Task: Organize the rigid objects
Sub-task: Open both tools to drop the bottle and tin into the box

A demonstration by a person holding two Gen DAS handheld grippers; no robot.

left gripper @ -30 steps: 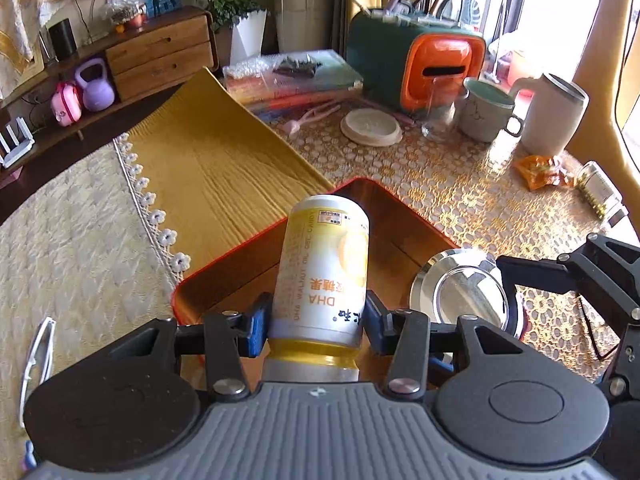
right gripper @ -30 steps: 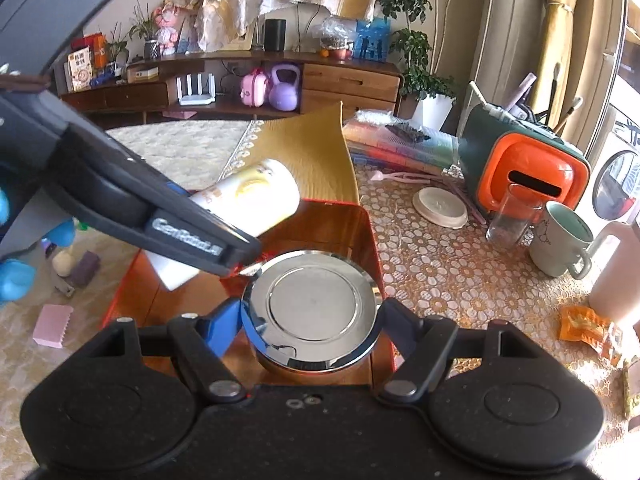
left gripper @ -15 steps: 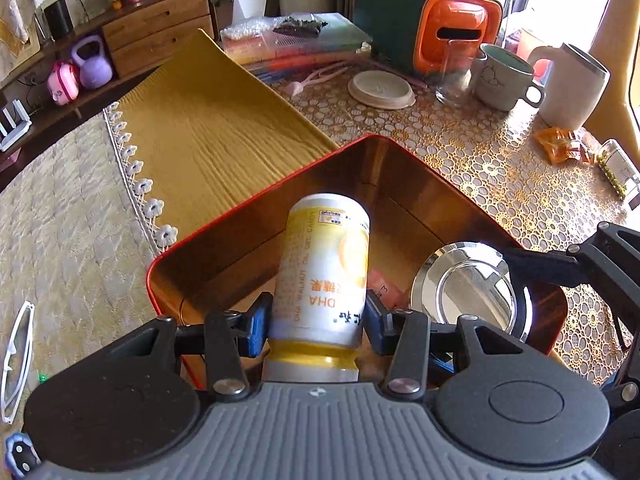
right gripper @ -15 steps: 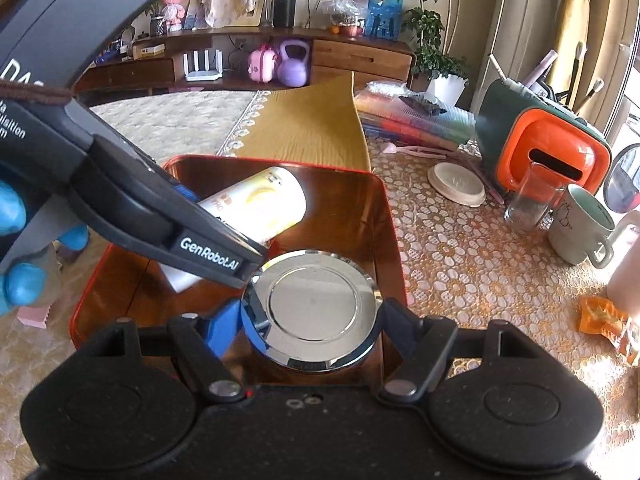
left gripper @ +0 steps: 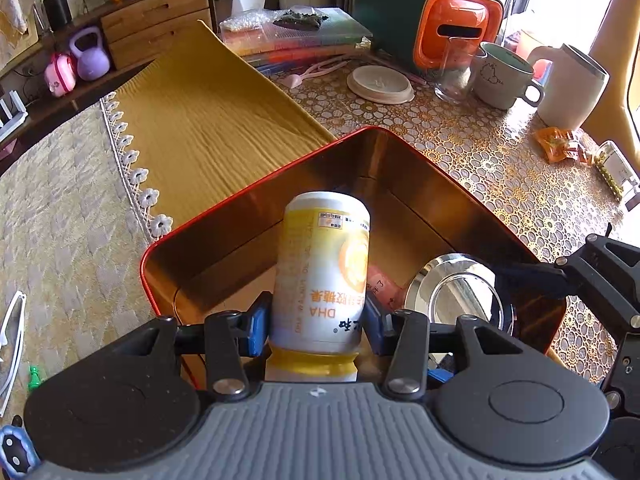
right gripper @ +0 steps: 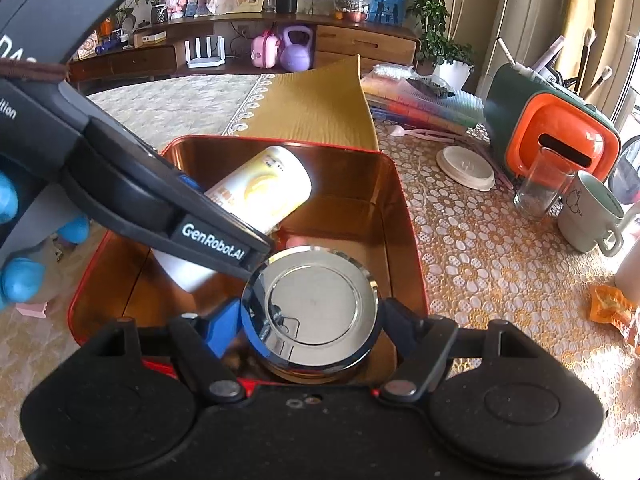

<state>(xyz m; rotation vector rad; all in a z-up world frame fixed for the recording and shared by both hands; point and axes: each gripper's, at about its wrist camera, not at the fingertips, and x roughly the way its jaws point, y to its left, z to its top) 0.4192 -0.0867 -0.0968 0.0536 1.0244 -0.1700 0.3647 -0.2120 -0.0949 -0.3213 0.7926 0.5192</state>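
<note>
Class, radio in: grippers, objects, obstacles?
Left gripper shut on yellow bottle. Right gripper shut on chrome-lidded jar. Both over red tin; grippers crowding.

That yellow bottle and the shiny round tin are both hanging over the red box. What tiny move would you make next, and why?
Probably lower both a little further before letting go. The left gripper is shut on the yellow bottle, the right gripper on the shiny tin, and both are inside the red box walls. Whether either touches the floor cannot be told, so releasing now might drop them.
</note>
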